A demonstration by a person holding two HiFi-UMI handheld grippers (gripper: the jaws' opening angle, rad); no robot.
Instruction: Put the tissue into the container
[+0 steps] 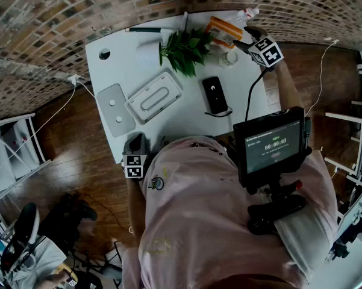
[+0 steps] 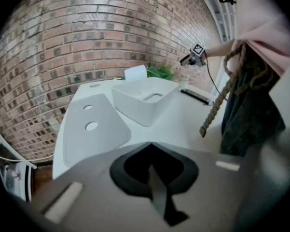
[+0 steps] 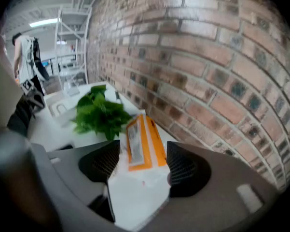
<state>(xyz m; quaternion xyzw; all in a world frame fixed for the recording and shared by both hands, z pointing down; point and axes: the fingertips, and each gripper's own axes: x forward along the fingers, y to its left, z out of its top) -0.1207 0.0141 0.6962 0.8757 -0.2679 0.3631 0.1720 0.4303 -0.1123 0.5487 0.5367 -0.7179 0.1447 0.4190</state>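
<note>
right gripper (image 3: 143,149) reached to the upper right of the head view, jaws wide astride the near end of the tissue pack (image 3: 141,129), likely to pinch it; pads seemingly not yet pressing. flat, orange and white, plastic-wrapped, lying beside the plant (image 1: 184,50). left gripper (image 2: 152,145) closed and empty at lower left, parked clear of the white container (image 1: 155,97).

Left gripper (image 2: 153,168) low, close to body, fingers together, empty. Right arm (image 1: 286,86) stretched far forward; right gripper (image 3: 137,151) fingers (image 3: 186,166) wide apart, tissue pack (image 3: 142,139) between.
</note>
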